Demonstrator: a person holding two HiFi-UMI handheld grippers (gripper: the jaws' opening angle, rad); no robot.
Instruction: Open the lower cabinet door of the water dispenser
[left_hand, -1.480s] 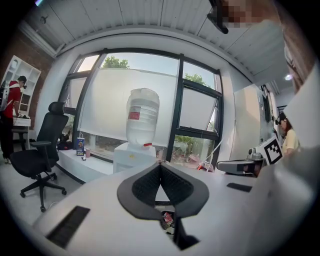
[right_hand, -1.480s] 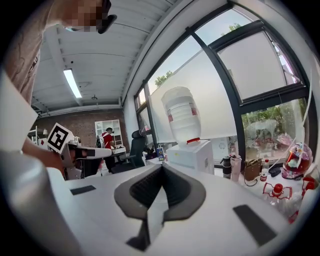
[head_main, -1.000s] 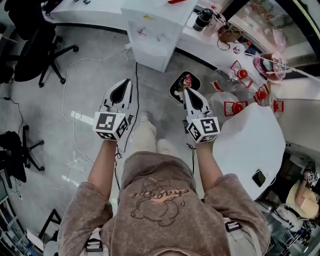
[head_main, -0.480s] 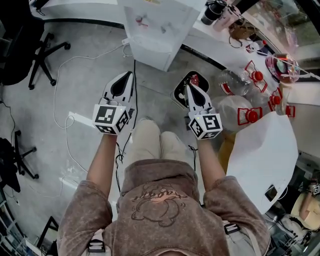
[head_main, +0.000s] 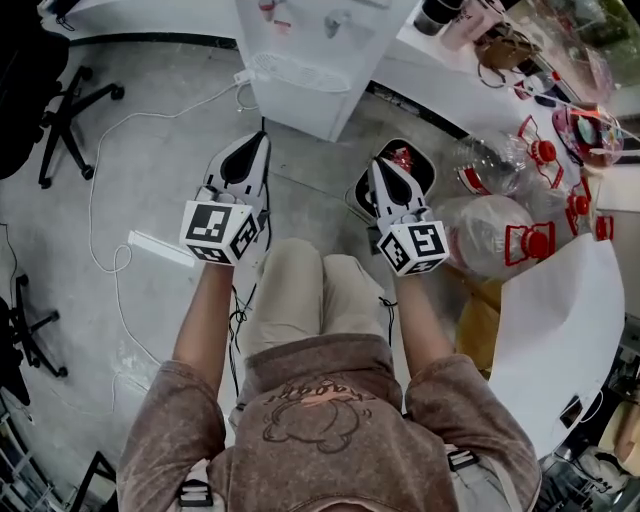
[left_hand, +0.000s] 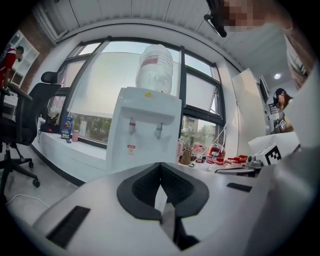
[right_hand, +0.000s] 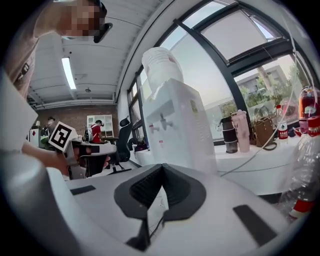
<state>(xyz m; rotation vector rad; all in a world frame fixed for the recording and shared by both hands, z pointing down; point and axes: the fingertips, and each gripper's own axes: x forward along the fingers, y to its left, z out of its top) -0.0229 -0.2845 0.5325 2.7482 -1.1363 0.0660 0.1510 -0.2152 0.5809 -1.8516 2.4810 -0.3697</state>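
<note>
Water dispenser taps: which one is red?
The left-hand tap in the left gripper view is red; the right-hand tap is grey.

The head view looks steeply down from above the person's shoulders onto the grey concrete floor (head_main: 130, 150), with the tall white plastic water dispenser (head_main: 320, 90) at its top edge. The left gripper view sits low behind the left gripper (left_hand: 160, 165), faces almost level and meets that dispenser nearly front-on, fairly near. The right gripper view rides behind the right gripper (right_hand: 162, 167) and takes the same dispenser from further right, at a slant. All three views share the dispenser. The left gripper view also catches the right gripper's black-and-white marker cube (left_hand: 274, 154) at its right edge.
</note>
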